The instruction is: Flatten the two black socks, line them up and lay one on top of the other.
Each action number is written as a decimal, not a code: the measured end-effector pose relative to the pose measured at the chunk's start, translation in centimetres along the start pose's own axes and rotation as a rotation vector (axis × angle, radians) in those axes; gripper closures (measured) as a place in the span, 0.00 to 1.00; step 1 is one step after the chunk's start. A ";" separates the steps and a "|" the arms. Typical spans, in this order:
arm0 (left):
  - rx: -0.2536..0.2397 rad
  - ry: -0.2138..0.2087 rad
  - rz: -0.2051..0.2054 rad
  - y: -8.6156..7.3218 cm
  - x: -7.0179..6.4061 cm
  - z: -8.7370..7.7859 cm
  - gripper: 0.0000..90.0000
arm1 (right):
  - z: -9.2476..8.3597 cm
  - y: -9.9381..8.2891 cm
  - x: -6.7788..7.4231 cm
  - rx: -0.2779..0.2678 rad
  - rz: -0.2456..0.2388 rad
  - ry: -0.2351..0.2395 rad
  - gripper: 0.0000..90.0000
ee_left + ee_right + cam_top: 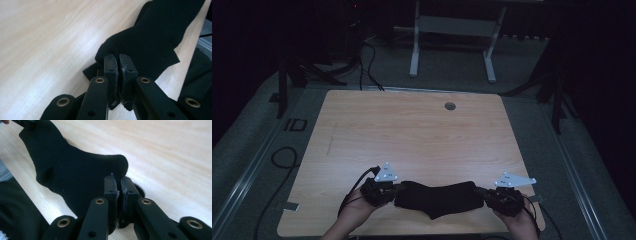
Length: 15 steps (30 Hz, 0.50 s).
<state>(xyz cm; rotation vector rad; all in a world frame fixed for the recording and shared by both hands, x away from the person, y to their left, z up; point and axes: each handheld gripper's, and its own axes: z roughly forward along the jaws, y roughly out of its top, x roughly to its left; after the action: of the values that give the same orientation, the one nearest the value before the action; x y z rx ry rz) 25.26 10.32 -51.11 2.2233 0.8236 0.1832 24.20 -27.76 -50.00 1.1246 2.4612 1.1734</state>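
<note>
Left gripper (398, 188) pinching left end of black sock (439, 198), jaws clamping knit fabric. Sock lying stretched near front edge of wooden table (412, 130). Right gripper (479, 191) clamping right end. Dim high view blurring sock outline, pinched fabric edges hiding between jaws.

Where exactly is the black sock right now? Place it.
In the high view the black sock lies stretched along the table's near edge, its ends pinched by the left hand-held gripper and the right hand-held gripper.

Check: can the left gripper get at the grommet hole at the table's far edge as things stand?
Probably not yet. The left gripper is shut on the sock, whose other end the right gripper pinches; the bare table up to the hole is free.
</note>
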 end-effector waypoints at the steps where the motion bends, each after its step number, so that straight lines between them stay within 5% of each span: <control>1: 0.009 0.001 -0.007 -0.2 0.2 0.3 0.96 | 0.5 -0.2 -0.1 0.014 0.001 -0.002 0.94; 6: 0.050 -0.002 -0.020 -0.8 1.0 2.0 0.95 | 2.7 -1.3 -1.1 0.084 0.025 -0.011 0.94; 15: 0.078 0.014 -0.002 -1.2 1.3 3.6 0.95 | 4.2 -2.0 -2.5 0.112 0.035 -0.053 0.91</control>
<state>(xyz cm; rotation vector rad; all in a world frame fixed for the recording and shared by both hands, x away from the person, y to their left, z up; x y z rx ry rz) 27.01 9.60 -54.71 2.2966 0.8537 0.1680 26.73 -27.87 -54.62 1.2168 2.5040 1.0120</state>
